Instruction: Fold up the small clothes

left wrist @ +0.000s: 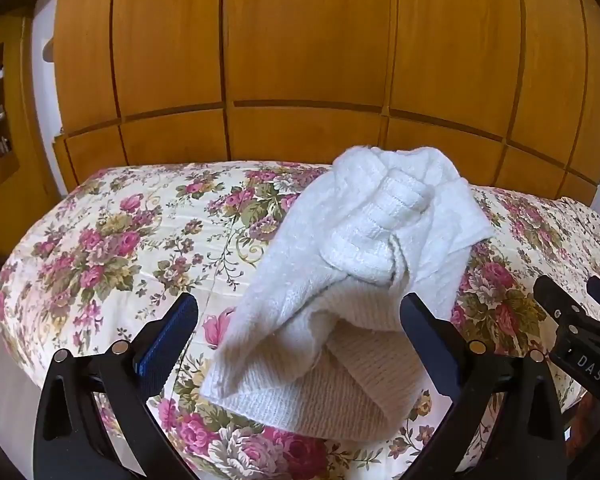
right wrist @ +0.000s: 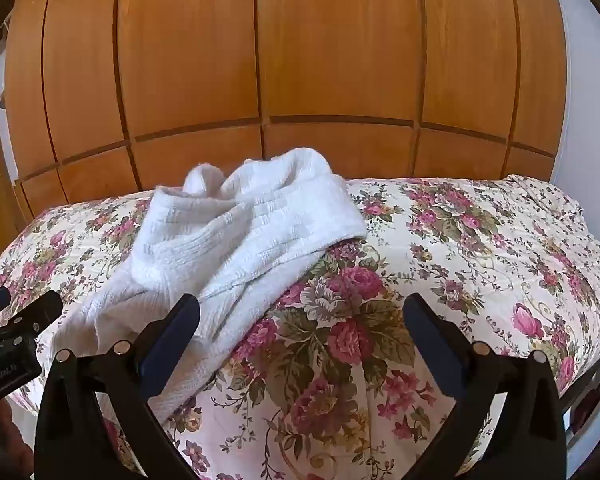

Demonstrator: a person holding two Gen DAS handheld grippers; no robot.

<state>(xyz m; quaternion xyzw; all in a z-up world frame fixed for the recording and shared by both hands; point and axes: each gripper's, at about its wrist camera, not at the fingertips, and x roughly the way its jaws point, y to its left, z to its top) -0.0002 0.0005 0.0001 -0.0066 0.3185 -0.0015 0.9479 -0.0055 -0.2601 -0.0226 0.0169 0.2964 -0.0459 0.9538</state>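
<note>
Left wrist: wardrobe (left wrist: 300, 60) behind floral bedspread (left wrist: 112, 240).

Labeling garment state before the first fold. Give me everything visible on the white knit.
The white knit is a small ribbed garment, soft and woolly looking, lying crumpled and unfolded on the floral bedspread. A banded hem or cuff is bunched on top, and a creamier ribbed part sits at the near end. It rests only on the bedspread. The left gripper is open above its near end, and the right gripper is open beside it; neither holds it.
</note>
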